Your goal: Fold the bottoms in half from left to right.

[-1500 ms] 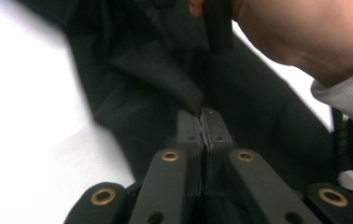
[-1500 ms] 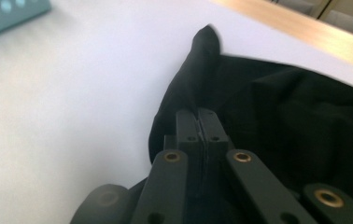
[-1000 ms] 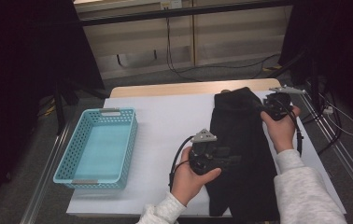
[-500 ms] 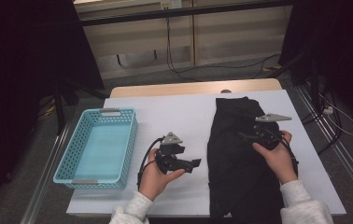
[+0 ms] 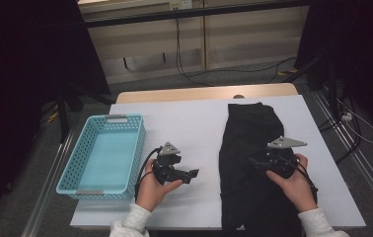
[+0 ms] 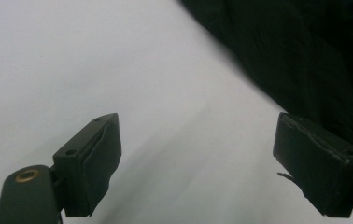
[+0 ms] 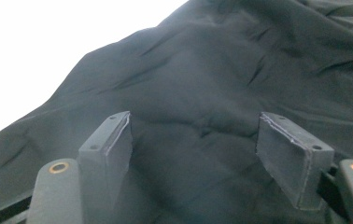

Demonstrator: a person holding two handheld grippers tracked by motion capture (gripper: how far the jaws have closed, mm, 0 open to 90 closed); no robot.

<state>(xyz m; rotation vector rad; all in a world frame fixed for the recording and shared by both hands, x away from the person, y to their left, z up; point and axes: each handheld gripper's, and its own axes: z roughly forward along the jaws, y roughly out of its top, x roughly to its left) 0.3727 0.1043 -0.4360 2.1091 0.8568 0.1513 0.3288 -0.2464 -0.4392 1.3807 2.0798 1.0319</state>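
A person at a white desk holds a two-jaw tool in each hand; the left tool hovers over bare desk surface near the front edge, its jaws pointing toward a black garment and spread wide with nothing between them; in the left gripper view the left tool has white desk between its pads, with the garment's edge crossing the upper right corner just beyond the far jaw; the right tool sits above the garment's near half, a grey three-cornered plate on top of it; in the right gripper view the right tool stands wide open over rumpled dark cloth, the pads gripping none of it; whether they touch the fabric cannot be told; the garment lies lengthwise on the right side of the desk, its near end draping over the front edge; a light blue perforated basket rests on the left side of the desk, well apart from the cloth.
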